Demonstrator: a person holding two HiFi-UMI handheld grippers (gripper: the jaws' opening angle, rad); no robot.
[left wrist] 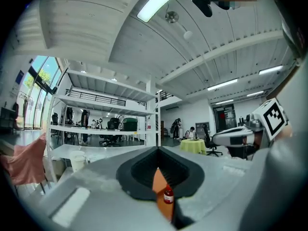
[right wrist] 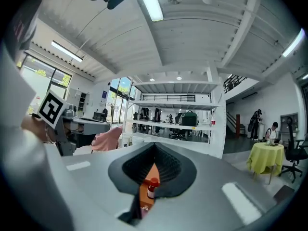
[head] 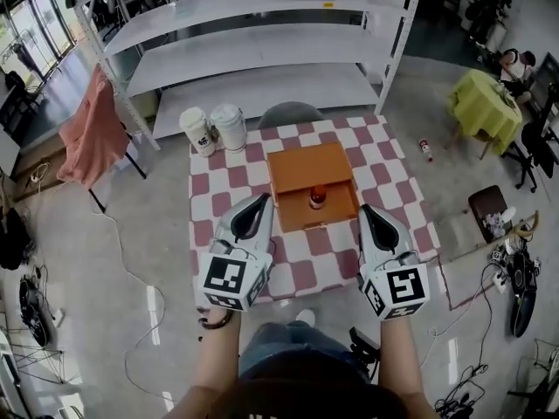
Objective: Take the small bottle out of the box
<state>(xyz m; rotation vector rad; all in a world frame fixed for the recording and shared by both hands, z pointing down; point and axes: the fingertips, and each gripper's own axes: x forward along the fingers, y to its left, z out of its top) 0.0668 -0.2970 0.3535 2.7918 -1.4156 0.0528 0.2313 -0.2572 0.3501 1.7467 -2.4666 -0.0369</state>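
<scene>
An orange box (head: 310,175) lies in the middle of the red-and-white checked table (head: 389,168), its front compartment open toward me. In that compartment a small bottle (head: 317,198) with a red cap stands upright. My left gripper (head: 261,202) hovers just left of the box front, jaws shut and empty. On the other side of the box front, my right gripper (head: 368,210) is also shut and empty. In the left gripper view the bottle (left wrist: 168,195) and box (left wrist: 159,183) show through the slit between the closed jaws. The right gripper view shows the bottle (right wrist: 151,188) the same way.
Two white tubs (head: 214,128) stand at the table's far left corner. A grey chair (head: 290,112) and white shelving (head: 253,51) are behind the table. A pink cloth (head: 91,134) hangs at the left, and a yellow-green table (head: 483,105) stands at the right.
</scene>
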